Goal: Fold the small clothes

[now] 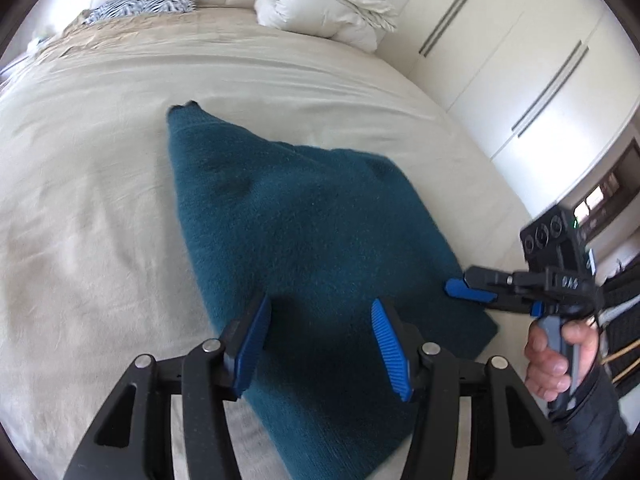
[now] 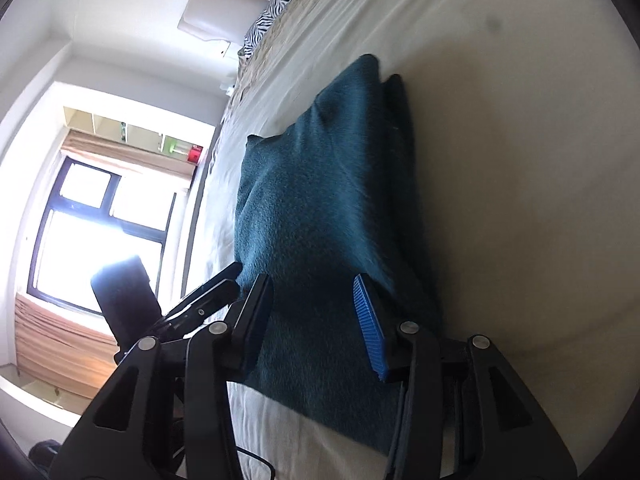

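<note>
A dark teal fleece cloth point(image 1: 304, 224) lies folded on the cream bed sheet point(image 1: 88, 208), with a corner pointing to the far side. My left gripper point(image 1: 320, 307) hovers over the cloth's near edge, its blue pads wide apart with nothing pinched between them. My right gripper point(image 1: 460, 288) reaches in from the right at the cloth's right edge, held by a person's hand point(image 1: 554, 356). In the right wrist view the cloth point(image 2: 320, 200) shows stacked layers along one side, and the right gripper point(image 2: 312, 282) stands open over its near end. The left gripper point(image 2: 224, 280) shows there as a dark shape beside it.
A folded white duvet point(image 1: 320, 4) and a zebra-print pillow point(image 1: 140, 6) lie at the head of the bed. White wardrobe doors point(image 1: 520, 64) stand along the bed's right side. A bright window point(image 2: 100, 216) with a wooden sill is on the other side.
</note>
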Action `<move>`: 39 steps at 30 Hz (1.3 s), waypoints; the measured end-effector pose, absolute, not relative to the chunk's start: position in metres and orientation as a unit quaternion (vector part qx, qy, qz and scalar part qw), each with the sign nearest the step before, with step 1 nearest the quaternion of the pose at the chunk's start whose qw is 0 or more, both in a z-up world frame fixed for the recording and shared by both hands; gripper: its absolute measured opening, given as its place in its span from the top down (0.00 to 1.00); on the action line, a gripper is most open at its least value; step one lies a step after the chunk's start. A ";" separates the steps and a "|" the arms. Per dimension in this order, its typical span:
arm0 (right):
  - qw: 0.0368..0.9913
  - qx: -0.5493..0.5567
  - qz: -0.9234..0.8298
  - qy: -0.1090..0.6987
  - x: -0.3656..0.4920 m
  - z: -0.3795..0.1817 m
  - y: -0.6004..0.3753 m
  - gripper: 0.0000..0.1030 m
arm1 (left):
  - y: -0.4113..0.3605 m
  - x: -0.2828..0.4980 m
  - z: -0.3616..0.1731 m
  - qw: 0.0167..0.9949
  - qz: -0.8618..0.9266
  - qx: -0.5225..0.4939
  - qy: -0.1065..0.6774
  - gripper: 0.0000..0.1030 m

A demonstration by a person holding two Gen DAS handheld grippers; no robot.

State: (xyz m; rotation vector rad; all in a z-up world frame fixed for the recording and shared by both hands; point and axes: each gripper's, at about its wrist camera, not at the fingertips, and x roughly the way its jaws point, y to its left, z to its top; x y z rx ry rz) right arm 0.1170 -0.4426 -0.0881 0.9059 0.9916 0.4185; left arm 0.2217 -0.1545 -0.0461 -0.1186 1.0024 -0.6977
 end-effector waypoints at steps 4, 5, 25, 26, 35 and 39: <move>0.761 0.429 0.206 0.441 0.096 -0.079 -0.451 0.58 | -0.143 0.191 -0.029 0.812 -0.354 -0.086 0.456 0.45; 0.760 0.432 0.213 0.437 0.092 -0.077 -0.451 0.58 | -0.142 0.182 -0.030 0.806 -0.363 -0.094 0.458 0.45; 0.799 0.391 0.138 0.435 0.079 -0.050 -0.485 0.34 | -0.071 0.203 -0.061 0.776 -0.335 -0.208 0.493 0.11; 0.798 0.390 0.140 0.437 0.089 -0.049 -0.485 0.34 | -0.069 0.214 -0.067 0.767 -0.332 -0.224 0.501 0.11; 0.766 0.369 0.141 0.508 0.162 -0.075 -0.474 0.34 | -0.091 0.276 -0.110 0.714 -0.318 -0.274 0.561 0.11; 0.761 0.364 0.143 0.518 0.175 -0.084 -0.471 0.34 | -0.113 0.269 -0.109 0.718 -0.327 -0.241 0.565 0.16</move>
